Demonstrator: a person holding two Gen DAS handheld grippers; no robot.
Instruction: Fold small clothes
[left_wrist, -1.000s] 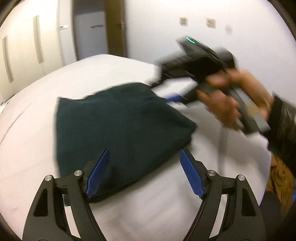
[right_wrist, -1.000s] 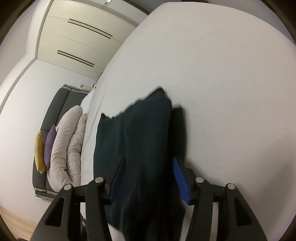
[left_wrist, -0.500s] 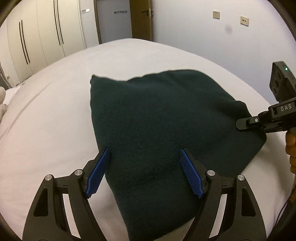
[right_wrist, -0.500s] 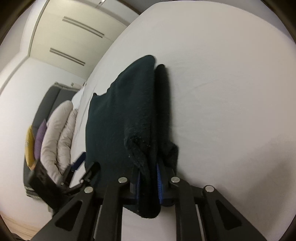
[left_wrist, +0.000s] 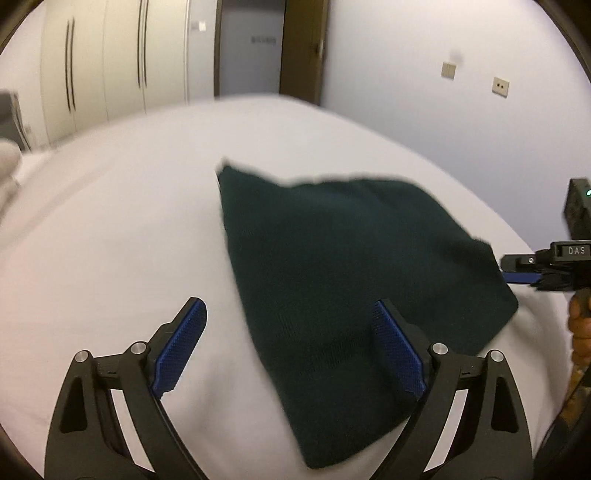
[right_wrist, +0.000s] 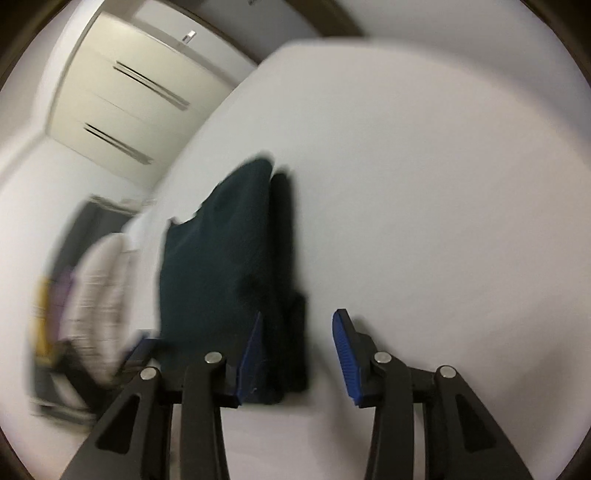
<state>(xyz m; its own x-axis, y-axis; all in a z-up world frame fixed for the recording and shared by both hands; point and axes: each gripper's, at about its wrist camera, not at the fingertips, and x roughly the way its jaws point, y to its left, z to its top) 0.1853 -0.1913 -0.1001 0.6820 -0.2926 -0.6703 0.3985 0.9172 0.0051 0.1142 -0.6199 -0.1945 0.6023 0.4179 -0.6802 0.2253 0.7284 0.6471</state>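
A dark green folded garment (left_wrist: 351, 280) lies flat on the white bed (left_wrist: 110, 240). My left gripper (left_wrist: 291, 350) is open above its near left edge, holding nothing. In the right wrist view the same garment (right_wrist: 229, 266) shows as a folded stack. My right gripper (right_wrist: 295, 350) is open at its near end, with the cloth's corner lying between the blue pads. The right gripper also shows at the right edge of the left wrist view (left_wrist: 517, 271), just beside the garment's right corner.
White wardrobe doors (left_wrist: 110, 66) and a door (left_wrist: 251, 48) stand behind the bed. Pillows (right_wrist: 96, 295) and a dark sofa lie at the left in the blurred right wrist view. A wall with sockets (left_wrist: 500, 85) is at the right.
My right gripper was shut on the garment's corner half a second ago and has opened, letting it go. My left gripper has shifted left; the garment lies flat.
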